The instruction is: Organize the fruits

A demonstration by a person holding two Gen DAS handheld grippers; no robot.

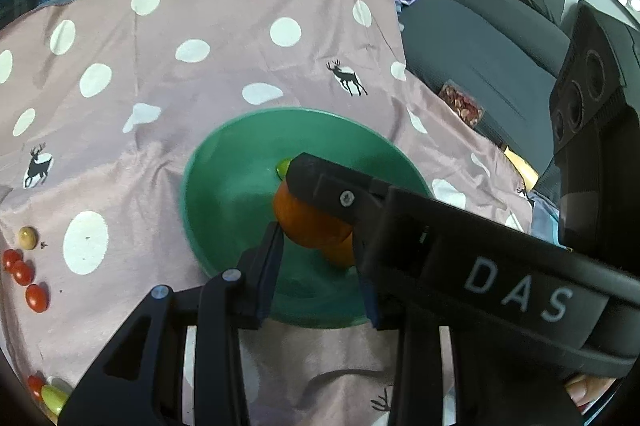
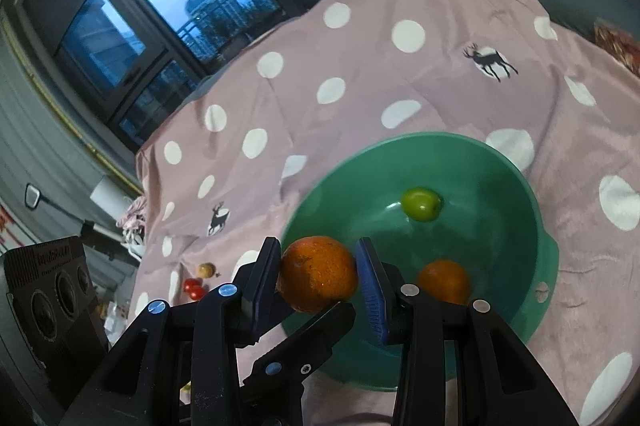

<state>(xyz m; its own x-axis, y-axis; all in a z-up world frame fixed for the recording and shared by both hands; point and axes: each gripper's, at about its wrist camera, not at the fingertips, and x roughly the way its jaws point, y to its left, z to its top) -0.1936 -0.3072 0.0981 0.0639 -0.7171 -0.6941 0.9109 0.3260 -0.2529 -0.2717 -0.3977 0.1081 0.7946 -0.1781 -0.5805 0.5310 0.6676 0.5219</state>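
The right gripper was closed on an orange, its two pads pressed to the fruit's sides, above the near rim of the green bowl. Inside the bowl lay a second orange and a green fruit. The left gripper hung over the same bowl, jaws narrowly apart; whether it held anything could not be told. Cherry tomatoes and a small yellowish fruit lay on the spotted pink cloth, well left of the bowl.
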